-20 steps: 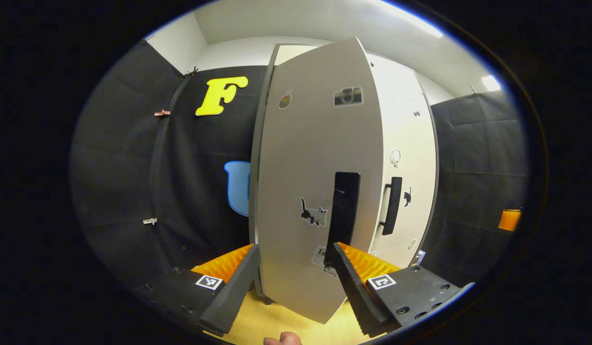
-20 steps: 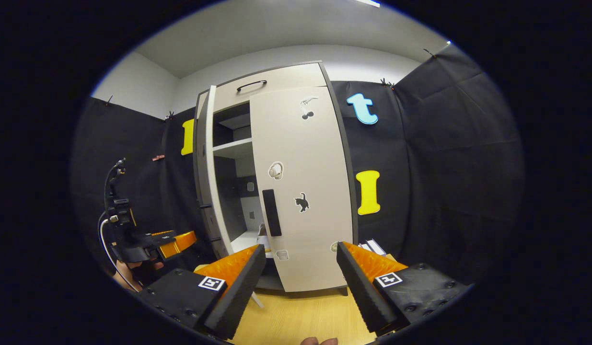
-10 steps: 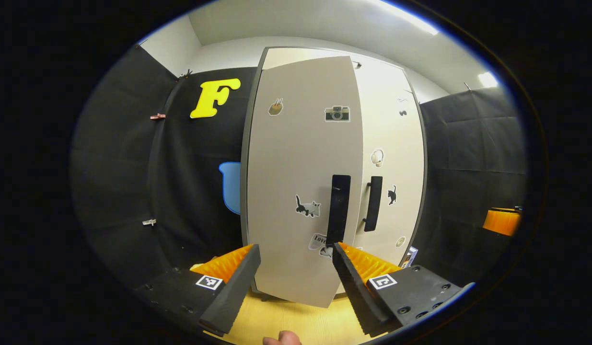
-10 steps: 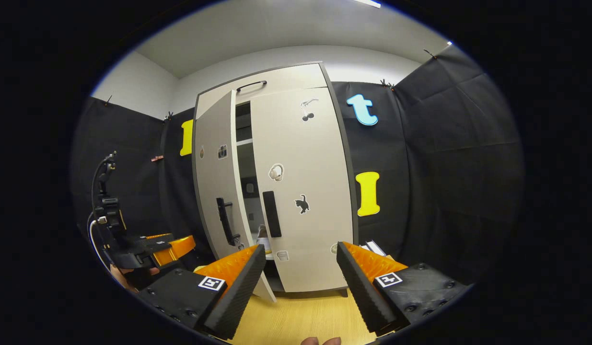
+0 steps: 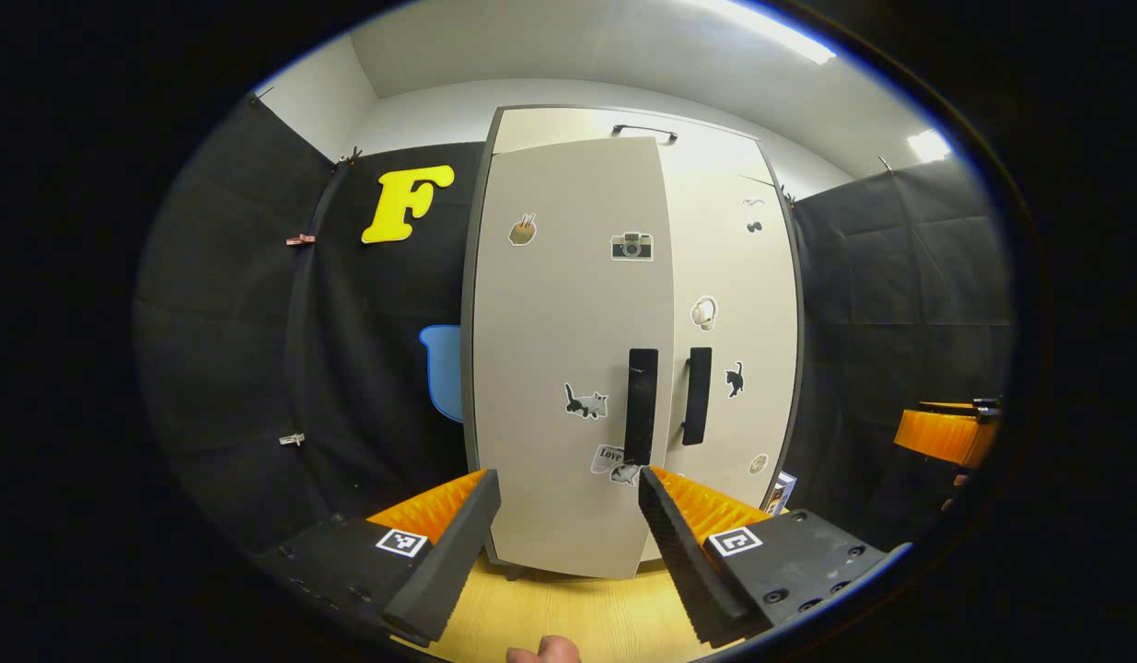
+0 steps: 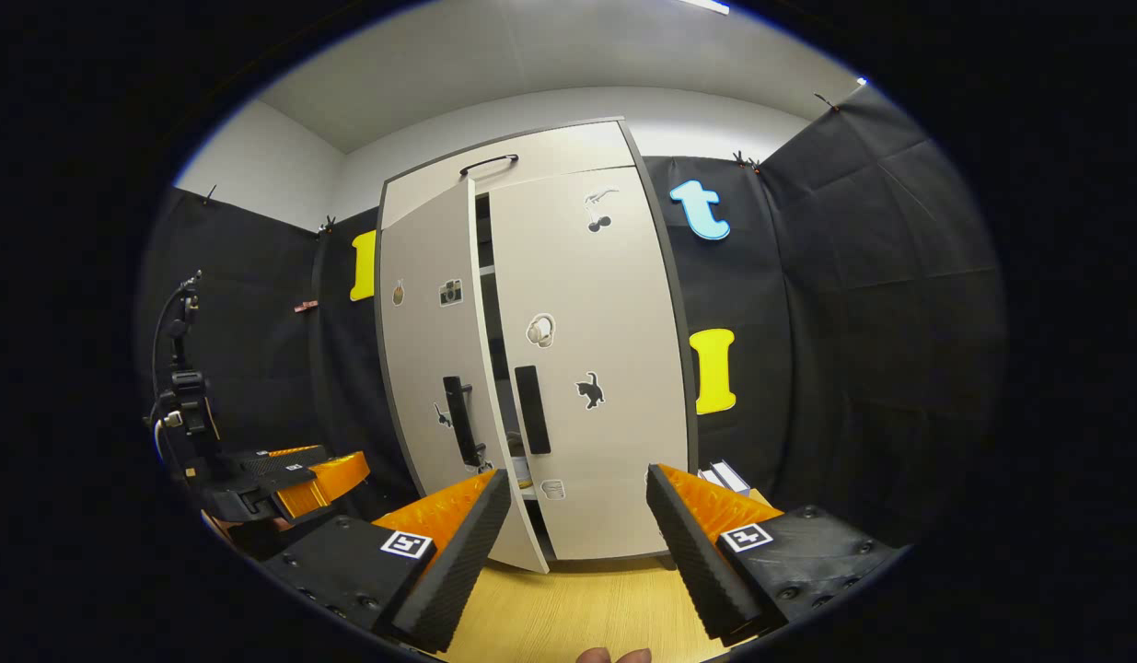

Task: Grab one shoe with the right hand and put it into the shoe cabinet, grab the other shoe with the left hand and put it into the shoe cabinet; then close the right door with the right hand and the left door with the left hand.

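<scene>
Your left gripper (image 5: 568, 525) and right gripper (image 6: 577, 525) both gape empty before the shoe cabinet (image 6: 568, 157), its left door (image 6: 430, 368) slightly ajar.

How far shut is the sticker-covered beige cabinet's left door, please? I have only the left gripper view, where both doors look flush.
Observer: In the right gripper view the beige left door stands ajar, with a dark gap between it and the beige right door.
Operator: Is anything visible in the gap?
Observer: A white shelf edge high up and, low down, something pale, perhaps a shoe.
Operator: Where is the left claw?
Observer: The left claw hangs left of that door, apart from it.
</scene>
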A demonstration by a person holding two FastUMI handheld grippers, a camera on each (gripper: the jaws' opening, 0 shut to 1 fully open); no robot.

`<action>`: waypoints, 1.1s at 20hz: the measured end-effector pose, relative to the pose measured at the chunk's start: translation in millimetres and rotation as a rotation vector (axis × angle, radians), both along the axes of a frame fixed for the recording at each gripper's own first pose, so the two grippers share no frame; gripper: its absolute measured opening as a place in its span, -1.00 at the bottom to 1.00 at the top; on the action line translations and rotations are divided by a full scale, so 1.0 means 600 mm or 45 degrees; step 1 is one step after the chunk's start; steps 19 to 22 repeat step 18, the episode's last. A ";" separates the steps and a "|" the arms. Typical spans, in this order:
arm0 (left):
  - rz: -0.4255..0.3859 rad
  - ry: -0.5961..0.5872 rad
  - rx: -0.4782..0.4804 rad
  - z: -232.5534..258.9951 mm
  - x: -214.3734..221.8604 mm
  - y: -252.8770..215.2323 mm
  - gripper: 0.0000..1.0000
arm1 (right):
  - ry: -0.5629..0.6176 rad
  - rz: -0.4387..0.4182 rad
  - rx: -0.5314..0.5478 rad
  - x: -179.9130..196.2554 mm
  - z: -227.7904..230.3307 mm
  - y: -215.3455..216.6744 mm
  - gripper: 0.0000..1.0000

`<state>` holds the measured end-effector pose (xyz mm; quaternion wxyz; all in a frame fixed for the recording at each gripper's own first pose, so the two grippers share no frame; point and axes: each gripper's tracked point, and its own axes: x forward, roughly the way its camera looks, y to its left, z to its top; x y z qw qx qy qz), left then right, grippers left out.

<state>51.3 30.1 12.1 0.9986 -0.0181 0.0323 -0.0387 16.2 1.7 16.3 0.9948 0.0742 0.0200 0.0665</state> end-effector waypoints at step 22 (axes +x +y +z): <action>0.037 -0.067 0.020 0.020 -0.048 -0.006 0.89 | -0.071 -0.011 -0.073 -0.012 0.009 0.013 0.95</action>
